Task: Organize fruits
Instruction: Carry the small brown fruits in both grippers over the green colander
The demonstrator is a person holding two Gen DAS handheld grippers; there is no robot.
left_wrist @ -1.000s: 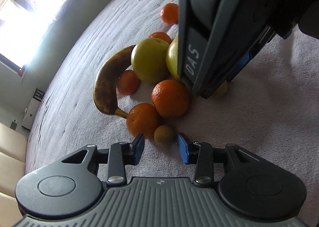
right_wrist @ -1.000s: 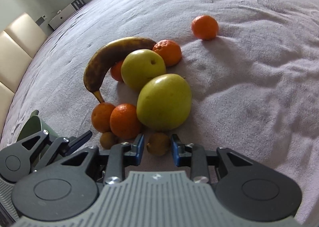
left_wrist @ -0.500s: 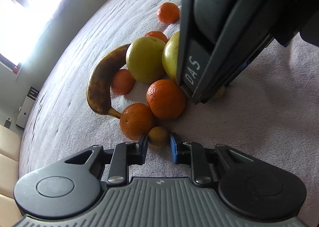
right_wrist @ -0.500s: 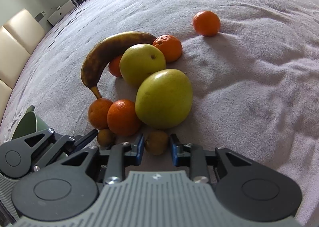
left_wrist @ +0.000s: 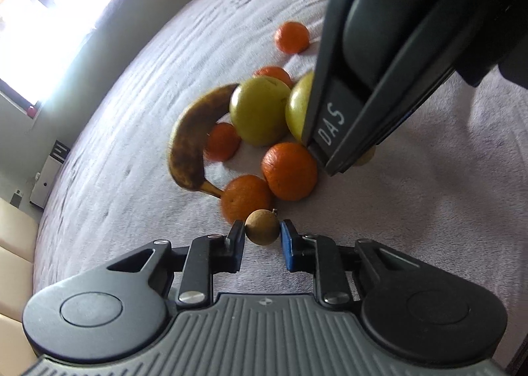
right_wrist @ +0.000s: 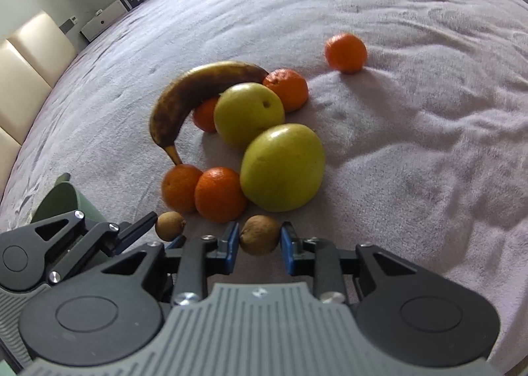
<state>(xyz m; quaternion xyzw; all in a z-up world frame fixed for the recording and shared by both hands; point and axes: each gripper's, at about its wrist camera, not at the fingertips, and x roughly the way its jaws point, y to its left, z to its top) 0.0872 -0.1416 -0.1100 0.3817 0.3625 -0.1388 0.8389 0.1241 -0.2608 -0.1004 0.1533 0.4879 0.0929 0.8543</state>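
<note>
A nubby, pale lilac cloth (right_wrist: 412,151) with a soft, rippled pile covers the table, and the fruit sits grouped near its middle. A long curved banana (right_wrist: 194,92), its skin mostly browned and mottled, arcs around a smooth, round yellow-green apple (right_wrist: 249,115); a larger, slightly egg-shaped green fruit (right_wrist: 282,168) lies just in front, touching it. Dimpled, glossy mandarins cluster around them — two side by side (right_wrist: 201,193) at the banana's stem end, one tucked under its curve, one behind the apple — while a single mandarin (right_wrist: 345,52) sits well apart, towards the far edge. The left gripper (left_wrist: 262,240) has its blue-padded fingers closed in on a small, round, dull-brown longan (left_wrist: 262,227) with a rough matte skin, the pads pressing on either side. The right gripper (right_wrist: 259,245) likewise pinches a second brown longan (right_wrist: 259,235), a little more oval, between its blue pads, just in front of the large green fruit. In the right wrist view the left tool appears at the lower left, beside a green container (right_wrist: 62,198) whose shape is mostly hidden.
</note>
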